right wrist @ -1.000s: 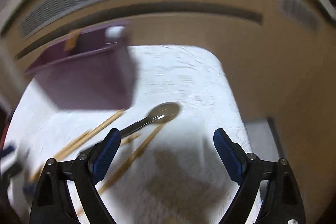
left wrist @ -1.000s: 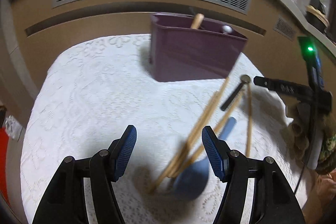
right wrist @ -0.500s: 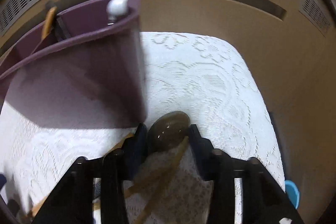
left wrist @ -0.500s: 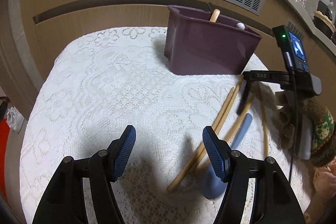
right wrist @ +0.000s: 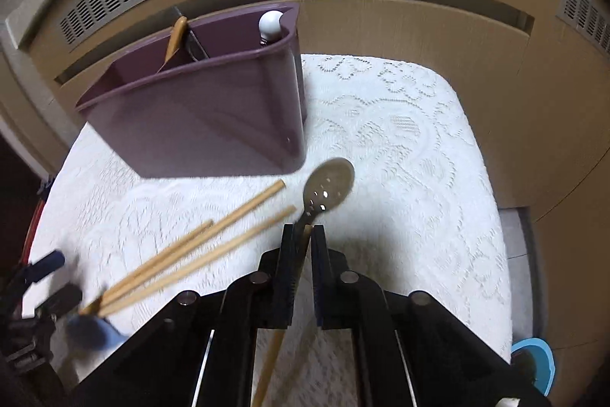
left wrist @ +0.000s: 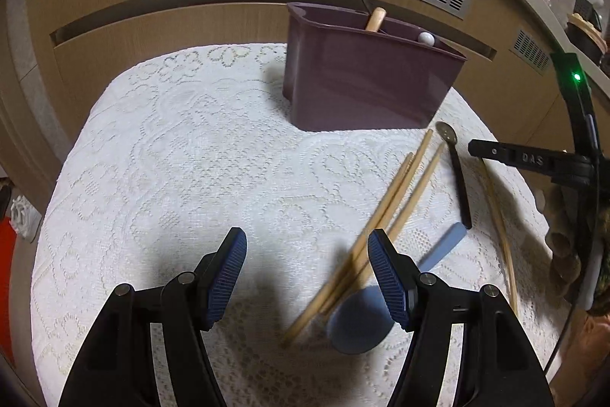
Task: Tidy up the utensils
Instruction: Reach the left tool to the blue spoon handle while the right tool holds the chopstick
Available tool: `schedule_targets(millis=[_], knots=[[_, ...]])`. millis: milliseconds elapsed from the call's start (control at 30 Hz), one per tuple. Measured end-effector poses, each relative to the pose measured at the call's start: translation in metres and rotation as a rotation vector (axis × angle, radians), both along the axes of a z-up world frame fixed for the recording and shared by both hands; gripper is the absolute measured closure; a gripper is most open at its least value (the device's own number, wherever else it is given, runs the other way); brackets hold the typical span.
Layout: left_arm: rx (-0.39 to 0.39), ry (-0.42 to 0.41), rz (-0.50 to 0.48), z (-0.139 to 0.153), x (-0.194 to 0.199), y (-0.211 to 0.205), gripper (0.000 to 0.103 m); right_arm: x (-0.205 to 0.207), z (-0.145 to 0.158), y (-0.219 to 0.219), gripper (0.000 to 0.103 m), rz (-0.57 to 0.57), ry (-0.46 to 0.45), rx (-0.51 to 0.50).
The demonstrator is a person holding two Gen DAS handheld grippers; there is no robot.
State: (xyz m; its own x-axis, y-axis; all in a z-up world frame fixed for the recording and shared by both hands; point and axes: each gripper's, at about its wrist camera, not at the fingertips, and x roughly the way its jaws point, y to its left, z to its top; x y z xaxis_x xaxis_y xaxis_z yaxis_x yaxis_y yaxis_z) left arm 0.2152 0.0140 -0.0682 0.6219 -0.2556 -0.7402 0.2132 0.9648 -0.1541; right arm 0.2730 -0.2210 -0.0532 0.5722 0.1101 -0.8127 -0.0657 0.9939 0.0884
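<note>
Since the task is to stow the loose pieces, the right gripper [right wrist: 303,235] has its jaws shut tight on the thin neck of the metal spoon [right wrist: 329,187], just behind the bowl. That is a sensible place to pinch, as the neck is narrow and the bowl stays free to go wherever it is carried. The spoon lies on the lace cloth [left wrist: 171,159], right of the purple bin [right wrist: 198,124] at the far side and close to its near right corner.

The left gripper [left wrist: 305,239] hangs half open above the cloth with nothing pressed between its pads. I take it to be waiting over the next pieces: three chopsticks [left wrist: 396,201] fan out toward the bin, and their near ends cross a blue spoon [left wrist: 360,325] beside its right finger. The bin already holds a wooden handle [left wrist: 375,20] and a white knob [right wrist: 271,23] in separate compartments.

Some things I cannot settle. A fourth stick [right wrist: 272,349] runs under the right gripper, and its far tip seems to sit in the same pinch as the spoon; whether it is really caught I cannot tell. The spoon's handle is hidden by the jaws in that view. The near chopstick ends are blurred, and the bin's walls hide whatever lies lower inside.
</note>
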Motion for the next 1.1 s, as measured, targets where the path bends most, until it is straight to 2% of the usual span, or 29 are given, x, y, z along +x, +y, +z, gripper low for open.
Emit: schedule_targets(millis=[67,333,500,567,700,767,833,900,1000,1100], knots=[[0.013,-0.002,-0.011,0.002,0.001,-0.005,0.036,-0.004,0.001,-0.003,0.096,0.0,-0.021,-0.025],[0.013,0.002,-0.039,0.005,0.001,-0.022,0.036,0.006,-0.008,-0.017,0.094,0.016,-0.019,0.015],[0.014,0.011,-0.068,0.002,-0.003,-0.024,0.036,-0.011,-0.004,-0.011,0.095,0.085,-0.032,0.042],[0.011,0.004,-0.107,0.002,-0.007,-0.027,0.036,-0.024,-0.004,-0.005,0.095,0.129,-0.034,0.044],[-0.02,0.009,-0.247,0.003,-0.018,-0.043,0.036,-0.043,-0.003,-0.001,0.095,0.173,-0.035,0.053],[-0.004,0.002,-0.325,0.005,-0.021,-0.058,0.037,-0.051,-0.002,-0.001,0.095,0.173,-0.047,0.043],[0.026,-0.004,-0.396,0.007,-0.021,-0.073,0.044,-0.054,-0.002,-0.004,0.095,0.168,-0.054,0.05],[0.066,0.011,-0.461,0.006,-0.015,-0.089,0.055,-0.057,-0.003,-0.007,0.095,0.161,-0.057,0.061],[0.138,0.039,-0.529,0.003,-0.003,-0.112,0.064,-0.062,-0.006,-0.01,0.095,0.159,-0.057,0.077],[0.212,0.109,-0.579,-0.007,0.011,-0.131,0.072,-0.067,-0.01,-0.013,0.095,0.164,-0.049,0.092]])
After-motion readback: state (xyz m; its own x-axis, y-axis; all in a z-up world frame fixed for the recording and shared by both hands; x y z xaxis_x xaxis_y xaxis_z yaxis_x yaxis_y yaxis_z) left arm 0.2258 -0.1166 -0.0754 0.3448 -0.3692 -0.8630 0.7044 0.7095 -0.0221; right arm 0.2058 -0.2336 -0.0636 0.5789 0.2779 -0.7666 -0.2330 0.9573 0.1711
